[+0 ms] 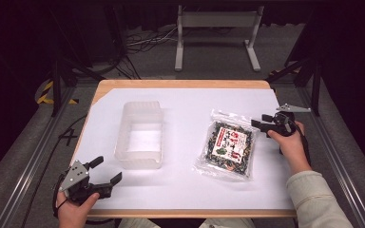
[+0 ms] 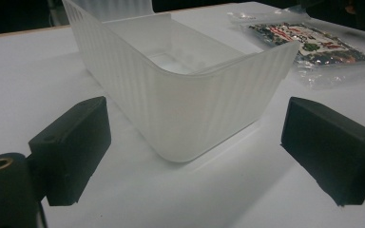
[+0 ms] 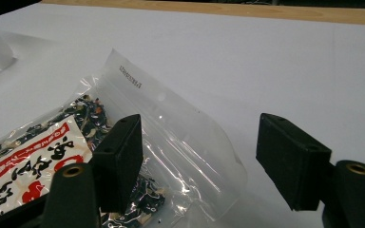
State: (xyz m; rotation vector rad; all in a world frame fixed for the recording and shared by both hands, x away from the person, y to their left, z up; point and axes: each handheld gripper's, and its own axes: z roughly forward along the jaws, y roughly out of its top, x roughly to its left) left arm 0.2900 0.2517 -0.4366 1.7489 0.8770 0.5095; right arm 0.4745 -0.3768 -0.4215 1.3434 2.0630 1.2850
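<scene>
Both grippers gape, gripping nothing: left gripper (image 1: 105,171) at seven o'clock near the frosted bin (image 1: 140,134), right gripper (image 1: 260,120) at the snack bag's (image 1: 229,145) two o'clock corner.

High view looks down from the person's side. Left gripper view sits low, close to the frosted bin (image 2: 185,95); right gripper view nearly touches the snack bag (image 3: 138,156), which all three share.

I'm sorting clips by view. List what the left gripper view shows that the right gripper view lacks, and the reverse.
Left gripper view alone: the whole frosted plastic bin, empty, beyond open jaws. Right gripper view alone: the snack bag's clear sealed top edge up close, printed code included, and the table's wooden edge. Both: the snack bag, the white sheet, part of the bin.
</scene>
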